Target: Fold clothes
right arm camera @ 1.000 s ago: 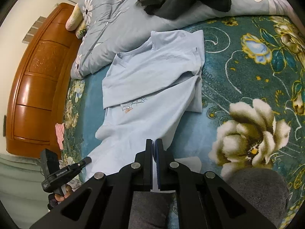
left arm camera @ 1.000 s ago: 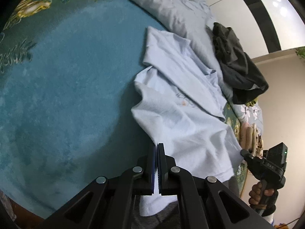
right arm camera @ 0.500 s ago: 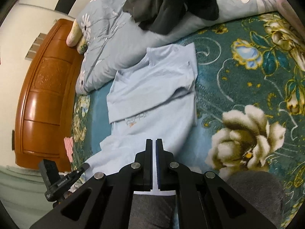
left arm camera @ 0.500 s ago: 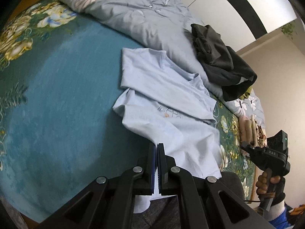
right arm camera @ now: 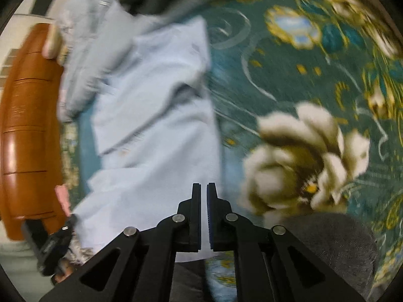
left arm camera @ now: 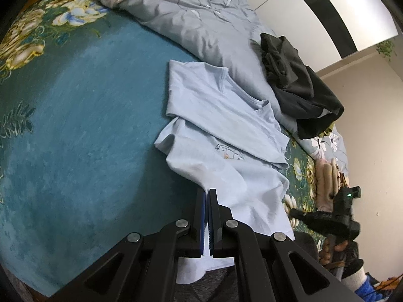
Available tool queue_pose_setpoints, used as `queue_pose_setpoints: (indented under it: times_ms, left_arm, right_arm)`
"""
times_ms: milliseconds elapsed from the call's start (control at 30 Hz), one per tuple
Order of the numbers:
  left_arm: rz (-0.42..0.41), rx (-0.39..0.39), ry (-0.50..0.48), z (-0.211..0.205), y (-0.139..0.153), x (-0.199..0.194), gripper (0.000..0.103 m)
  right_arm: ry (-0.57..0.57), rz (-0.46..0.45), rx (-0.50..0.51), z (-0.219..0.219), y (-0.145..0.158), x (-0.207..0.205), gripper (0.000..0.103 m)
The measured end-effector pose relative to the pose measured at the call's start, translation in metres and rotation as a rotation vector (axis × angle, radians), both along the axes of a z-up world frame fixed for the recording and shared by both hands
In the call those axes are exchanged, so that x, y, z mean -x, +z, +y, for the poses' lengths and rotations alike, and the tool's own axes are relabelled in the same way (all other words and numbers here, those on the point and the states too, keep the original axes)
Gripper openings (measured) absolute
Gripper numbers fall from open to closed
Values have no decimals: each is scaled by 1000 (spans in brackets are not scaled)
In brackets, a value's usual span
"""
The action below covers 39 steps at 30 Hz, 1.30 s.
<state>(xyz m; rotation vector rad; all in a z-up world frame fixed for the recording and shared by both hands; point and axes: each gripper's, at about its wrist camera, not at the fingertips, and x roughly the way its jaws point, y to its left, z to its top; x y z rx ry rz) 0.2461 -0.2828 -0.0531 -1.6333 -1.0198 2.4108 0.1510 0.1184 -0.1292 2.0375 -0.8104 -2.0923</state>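
A light blue T-shirt (left arm camera: 226,138) lies on the teal floral bedspread (left arm camera: 75,125), its top part folded down over the chest print. My left gripper (left arm camera: 208,193) is shut on the shirt's near hem, with cloth between the blue pads. In the right wrist view the shirt (right arm camera: 156,136) is blurred by motion. My right gripper (right arm camera: 204,187) is shut on the hem at the shirt's other near corner. Each gripper shows in the other's view: the right one (left arm camera: 335,219) at lower right, the left one (right arm camera: 53,246) at lower left.
A grey floral quilt (left arm camera: 201,20) lies behind the shirt with a dark garment (left arm camera: 297,85) heaped on it. A wooden headboard (right arm camera: 25,125) stands at the left. My grey-trousered knee (right arm camera: 335,246) is at the bed's near edge.
Both grippers have kept hold of the hem. The left has pulled back and up. The right has swung quickly, so its view is now blurred and the shirt fills more of it.
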Motion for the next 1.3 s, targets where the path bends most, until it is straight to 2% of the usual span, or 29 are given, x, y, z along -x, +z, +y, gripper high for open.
queue_pose_setpoints:
  times_ms: [100,333,467,500,533,667,1000,1100,1300]
  left_arm:
    - [-10,-7,8,-2,-4,-2,2]
    - [-16,-13,4,2,-7,-2,2]
    - [-11,-12,4,3,-7,-2,2]
    - [-11,-12,4,3,-7,-2,2]
    - [-10,-12,4,4,-8,-2,2]
    - [-3,-10,4,5,-6,-2,2]
    - [55,-6,14,1,9,2,2]
    - [79,2,11,-1,14,12,2]
    - [110,9,8,-5,19,32,2]
  right_arm:
    - [18,-57,-44,-7,-20,-1,28]
    - [47,-109,-86,-28,-47,1,33]
    - [87,-104,-138,-36,-44,0,30]
    - [99,-102,-150,-37,-44,-1,22]
    - [113,-102,-155,-39,-44,-2,6]
    - [116,-85,-66,-37,-40,-7,1]
    - [-123,51,344,17,13,-4,1]
    - [-157,106,399,24,30,5,1]
    - [-175,155,424,22,51,28,1]
